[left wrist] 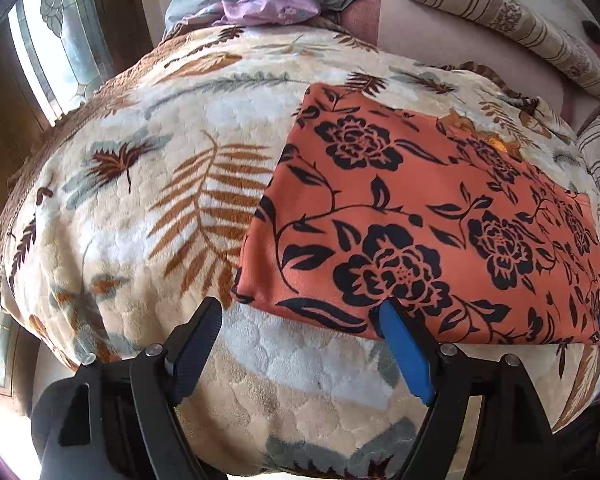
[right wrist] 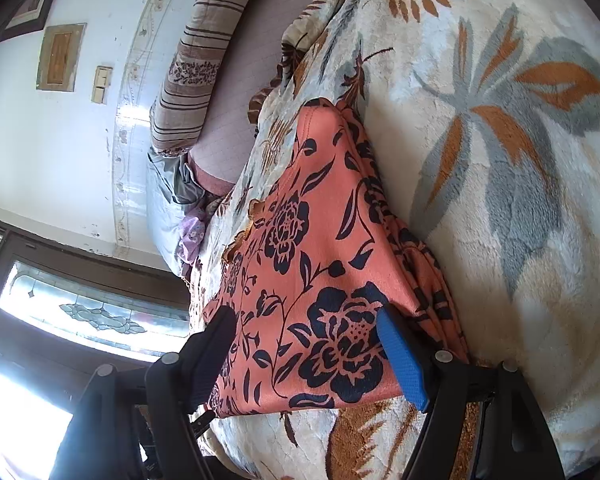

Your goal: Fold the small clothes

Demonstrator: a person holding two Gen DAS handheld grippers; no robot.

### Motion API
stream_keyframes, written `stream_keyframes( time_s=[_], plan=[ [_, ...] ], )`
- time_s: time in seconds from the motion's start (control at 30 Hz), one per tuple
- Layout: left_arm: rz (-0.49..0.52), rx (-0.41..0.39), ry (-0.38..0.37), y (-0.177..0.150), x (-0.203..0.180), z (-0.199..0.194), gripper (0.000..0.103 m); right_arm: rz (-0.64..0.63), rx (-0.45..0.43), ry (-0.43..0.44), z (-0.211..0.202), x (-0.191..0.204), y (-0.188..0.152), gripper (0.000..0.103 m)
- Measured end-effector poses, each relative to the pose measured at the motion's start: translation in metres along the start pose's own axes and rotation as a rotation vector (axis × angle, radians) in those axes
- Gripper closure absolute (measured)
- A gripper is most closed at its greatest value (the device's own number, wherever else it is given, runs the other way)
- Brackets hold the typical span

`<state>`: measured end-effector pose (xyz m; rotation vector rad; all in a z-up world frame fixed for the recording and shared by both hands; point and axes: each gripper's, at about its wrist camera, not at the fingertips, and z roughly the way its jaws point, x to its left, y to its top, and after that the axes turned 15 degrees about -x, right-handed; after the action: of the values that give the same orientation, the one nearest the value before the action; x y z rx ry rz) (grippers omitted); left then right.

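Left wrist view: orange garment with black flower print, folded flat (left wrist: 420, 216), lies on the cream plush leaf-patterned blanket (left wrist: 140, 220) near its front edge. Its long axis runs from the near edge back toward the striped pillows (left wrist: 500, 16). My left gripper (left wrist: 300, 312) stands released at the garment's near-left corner, one pad on bare blanket, the other at the hem, holding nothing. I judge the next fold wants both layers pinched at that corner.

Right wrist view: my right gripper (right wrist: 304, 328) straddles the near hem, jaws wide, nothing clamped. I'd seat both pads evenly before lifting.
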<state>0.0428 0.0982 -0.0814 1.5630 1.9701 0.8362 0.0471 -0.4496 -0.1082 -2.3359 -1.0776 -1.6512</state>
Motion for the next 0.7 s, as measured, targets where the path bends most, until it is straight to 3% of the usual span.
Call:
stream_keyframes(
  time_s=[0.1, 0.27, 0.33, 0.6, 0.7],
  plan=[
    [0.012, -0.032, -0.001, 0.006, -0.003, -0.003, 0.021, -0.002, -0.002, -0.004, 0.000, 0.001, -0.001, 0.027],
    [-0.019, 0.109, 0.039, -0.009, 0.007, 0.033, 0.020, 0.003, -0.001, 0.001, 0.000, 0.001, 0.000, 0.027],
    [-0.065, 0.086, 0.027, -0.009, 0.013, 0.028, 0.020, 0.004, -0.001, 0.003, 0.000, 0.000, 0.000, 0.027],
    [-0.031, -0.027, -0.012, 0.007, 0.004, 0.000, 0.021, -0.010, -0.003, -0.014, 0.004, 0.005, -0.002, 0.026],
    [0.000, -0.004, -0.006, 0.001, -0.001, 0.014, 0.020, -0.007, -0.003, -0.011, 0.004, 0.005, -0.001, 0.026]
  ],
)
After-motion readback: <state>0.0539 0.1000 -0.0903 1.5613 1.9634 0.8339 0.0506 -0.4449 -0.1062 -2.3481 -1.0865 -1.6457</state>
